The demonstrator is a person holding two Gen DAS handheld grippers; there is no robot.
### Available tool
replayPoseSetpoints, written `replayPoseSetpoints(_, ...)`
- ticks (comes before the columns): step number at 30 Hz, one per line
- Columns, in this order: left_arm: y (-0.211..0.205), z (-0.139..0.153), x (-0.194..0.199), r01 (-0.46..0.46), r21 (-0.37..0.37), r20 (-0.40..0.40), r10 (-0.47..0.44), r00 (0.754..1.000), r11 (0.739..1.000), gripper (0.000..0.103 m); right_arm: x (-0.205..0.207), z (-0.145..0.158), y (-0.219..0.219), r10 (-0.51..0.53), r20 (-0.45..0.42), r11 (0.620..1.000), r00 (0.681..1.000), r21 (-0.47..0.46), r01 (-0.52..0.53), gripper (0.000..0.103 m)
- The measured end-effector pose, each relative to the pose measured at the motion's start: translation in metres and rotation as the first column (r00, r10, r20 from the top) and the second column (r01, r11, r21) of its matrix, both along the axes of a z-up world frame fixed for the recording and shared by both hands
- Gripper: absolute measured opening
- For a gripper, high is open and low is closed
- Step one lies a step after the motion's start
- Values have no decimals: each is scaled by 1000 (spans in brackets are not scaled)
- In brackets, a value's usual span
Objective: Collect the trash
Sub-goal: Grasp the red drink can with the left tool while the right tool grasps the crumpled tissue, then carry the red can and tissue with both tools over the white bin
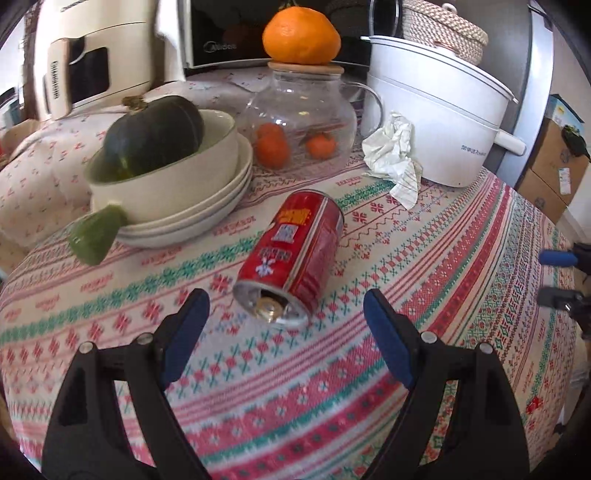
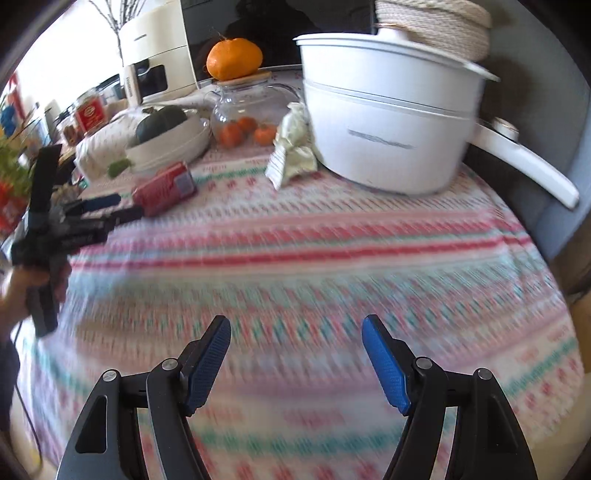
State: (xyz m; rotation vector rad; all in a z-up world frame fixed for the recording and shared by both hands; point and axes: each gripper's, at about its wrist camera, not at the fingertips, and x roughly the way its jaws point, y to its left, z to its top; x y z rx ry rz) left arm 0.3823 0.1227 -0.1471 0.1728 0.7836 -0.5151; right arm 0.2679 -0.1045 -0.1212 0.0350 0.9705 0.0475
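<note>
Probably home kitchen, microwave [image 1: 229, 33], cooking pot [image 1: 436, 122], tablecloth [image 1: 295, 387]

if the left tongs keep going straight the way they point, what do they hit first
Most likely the red can, lying on its side on the tablecloth with its opened top facing the left tongs. They are open and the can sits just ahead, roughly centred; depth is hard to judge.

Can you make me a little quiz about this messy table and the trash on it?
1. True or false: the red can stands upright.
2. What sits on the glass jar's cork lid? A) orange B) squash C) cup
3. Which white thing does the crumpled paper lie beside?

Key: 1. False, it lies on its side on the tablecloth, ahead of the open left tool. 2. A, the orange. 3. The white pot.
</note>
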Motion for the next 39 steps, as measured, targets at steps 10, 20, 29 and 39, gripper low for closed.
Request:
replayPoseSetpoints(10,8,-10,15,48,-59,-86,-53,995,997,55,97,-19,27,-156,120,985,980,-56,164,68)
replayPoseSetpoints(20,34,-11,-12,-42,-74,-138,31,990,996,55,171,-38,49,-213,79,970,974,-104,221,41)
replayPoseSetpoints(29,50,-11,-33,-111,-78,-146,98,984,991,55,185,-48,46,-210,59,962,976,-164,217,15)
replayPoseSetpoints(39,45,8,-86,-163,-38,-174,154,973,986,55,122,-22,42,-126,36,981,991,-147,130,14)
